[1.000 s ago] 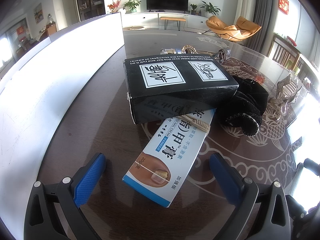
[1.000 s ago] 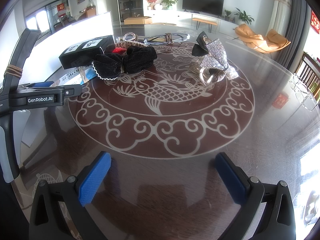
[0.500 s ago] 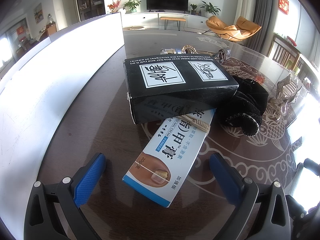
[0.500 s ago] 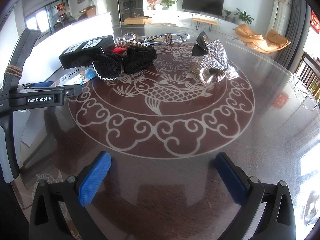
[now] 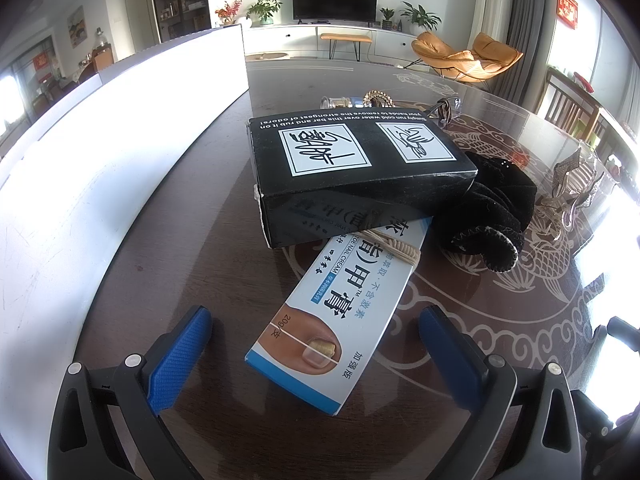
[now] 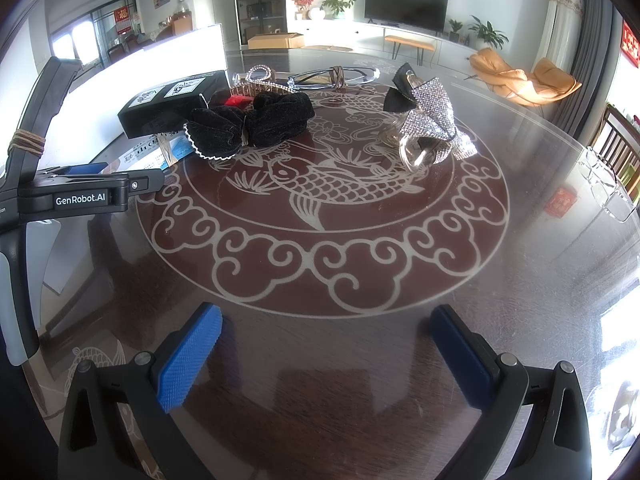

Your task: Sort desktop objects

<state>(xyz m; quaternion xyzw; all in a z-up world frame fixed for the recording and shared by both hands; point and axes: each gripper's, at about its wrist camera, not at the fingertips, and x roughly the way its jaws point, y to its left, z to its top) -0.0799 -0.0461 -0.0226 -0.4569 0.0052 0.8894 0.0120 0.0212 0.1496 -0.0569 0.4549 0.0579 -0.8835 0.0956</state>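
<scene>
The left gripper (image 5: 314,354) is hovering low over the table (image 5: 192,248) with its blue pads (image 5: 180,356) spread wide and nothing between them but the near end of the cream box (image 5: 340,316), which is lying flat and pointing diagonally away. The far end of that box is sitting tucked under the black box (image 5: 352,172), and a black bow (image 5: 492,216) is lying just beside both on the right, touching the black box's corner. A white bin wall (image 5: 100,152) is running along the left side, probably where sorted items are going. Judging from this, the step in hand is taking the cream box: the pads should be closing across its narrow sides near the free end, then drawing it straight back and low so the black box is settling down rather than tipping or dragging the bow. The right gripper (image 6: 320,360) is waiting over bare table, fingers likewise wide apart and empty, with a sequin bow (image 6: 432,120), glasses (image 6: 332,76) and a hair clip (image 6: 260,80) lying well beyond it.
</scene>
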